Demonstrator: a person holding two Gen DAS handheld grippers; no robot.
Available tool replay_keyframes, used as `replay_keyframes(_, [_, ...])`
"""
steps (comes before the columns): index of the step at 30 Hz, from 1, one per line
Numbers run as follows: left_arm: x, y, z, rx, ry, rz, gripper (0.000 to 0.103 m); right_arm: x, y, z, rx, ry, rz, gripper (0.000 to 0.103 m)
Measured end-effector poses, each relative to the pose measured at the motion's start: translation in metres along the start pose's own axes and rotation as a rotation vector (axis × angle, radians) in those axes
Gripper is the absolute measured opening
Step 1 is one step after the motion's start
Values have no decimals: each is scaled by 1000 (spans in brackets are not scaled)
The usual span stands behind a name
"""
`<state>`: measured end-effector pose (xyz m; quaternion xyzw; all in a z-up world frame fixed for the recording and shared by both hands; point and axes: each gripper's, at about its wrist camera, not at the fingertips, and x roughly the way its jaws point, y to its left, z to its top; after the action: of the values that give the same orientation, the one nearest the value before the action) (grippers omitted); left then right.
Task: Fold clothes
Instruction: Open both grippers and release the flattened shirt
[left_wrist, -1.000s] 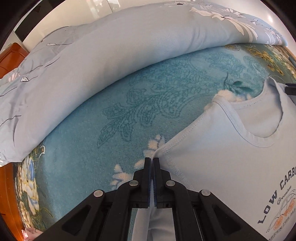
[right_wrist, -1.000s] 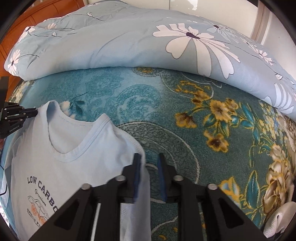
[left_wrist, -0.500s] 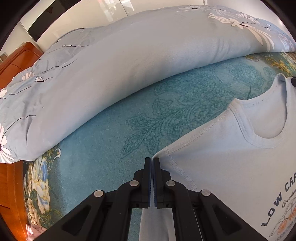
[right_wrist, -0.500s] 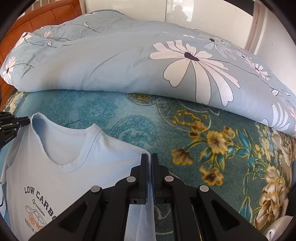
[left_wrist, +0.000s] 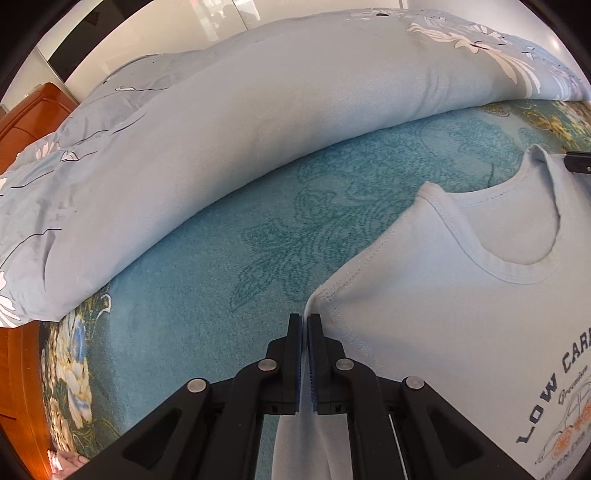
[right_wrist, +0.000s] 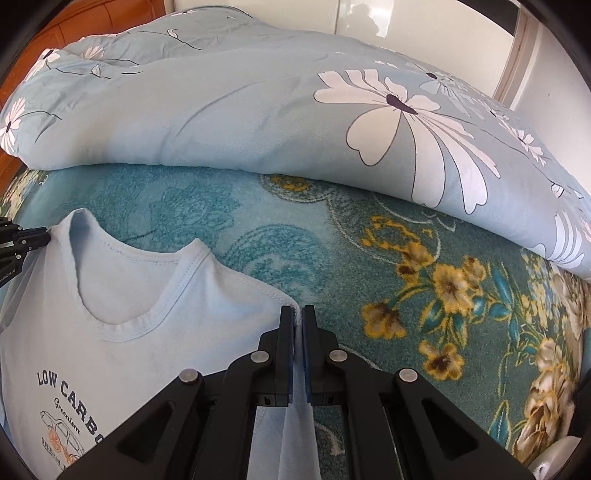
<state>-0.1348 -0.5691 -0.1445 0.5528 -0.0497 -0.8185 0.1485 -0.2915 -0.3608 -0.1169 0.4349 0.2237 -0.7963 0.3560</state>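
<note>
The pale blue T-shirt (left_wrist: 461, 314) is held face-up over the bed blanket (right_wrist: 258, 236), each shoulder clamped by 1 tool, left tool (left_wrist: 304, 325) and right tool (right_wrist: 298, 317), so the fabric is kept spread for folding.

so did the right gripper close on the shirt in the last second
Yes. The right gripper stood open beside the t-shirt shoulder a second ago; now it is shut on that shoulder seam, raised above the floral blanket.
</note>
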Motion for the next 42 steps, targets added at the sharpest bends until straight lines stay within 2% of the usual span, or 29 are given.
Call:
replay_keyframes(1, [-5,2,-2,-10,6,-8,22,-6,0,-1,-1,-7,-1,18])
replay_keyframes(2, [-11,5,-4,-28,12,-15,31,-12,1,-1,-1,-15,-2,39])
replay_keyframes(3, [-19,8,-7,-48,12,-18,44,-18,1,-2,-2,-22,-3,47])
replay_keyframes(5, [-46,15,-16,-97,-39,3,45,-30,2,-3,-4,-37,-5,47])
replay_keyframes(7, [-78,23,-24,-146,-99,43,52,-46,3,-8,-5,-55,-2,47])
replay_keyframes(8, [-97,26,-33,-170,-137,64,55,-63,2,-18,-4,-70,10,47])
replay_keyframes(10, [-133,24,-59,-207,-224,62,68,-95,0,-48,5,-77,25,47])
replay_keyframes(13, [-179,14,-106,-243,-341,43,75,-127,-1,-103,43,-41,40,47])
replay_keyframes(16, [-206,-11,-155,-258,-405,36,79,-151,-6,-166,76,8,34,47])
replay_keyframes(18, [-215,-27,-183,-268,-410,27,79,-160,-8,-206,89,48,-12,47])
replay_keyframes(21, [-217,-52,-215,-270,-383,-12,79,-168,-16,-262,136,122,-19,47])
replay_keyframes(24, [-225,-67,-233,-276,-381,-34,79,-177,-29,-307,212,158,-37,47])
replay_keyframes(27, [-236,-78,-242,-287,-392,-71,79,-180,-39,-336,284,180,-25,47])
replay_keyframes(31, [-250,-91,-253,-302,-404,-116,79,-179,-40,-354,339,175,11,46])
replay_keyframes(32, [-252,-92,-253,-304,-403,-119,79,-180,-40,-354,347,166,13,43])
replay_keyframes(35, [-258,-92,-255,-311,-411,-117,79,-182,-39,-355,383,138,80,5])
replay_keyframes(39, [-257,-84,-261,-336,-406,-125,79,-196,-41,-346,402,82,123,3])
replay_keyframes(42, [-251,-75,-264,-365,-392,-124,79,-237,-61,-317,419,-41,96,3])
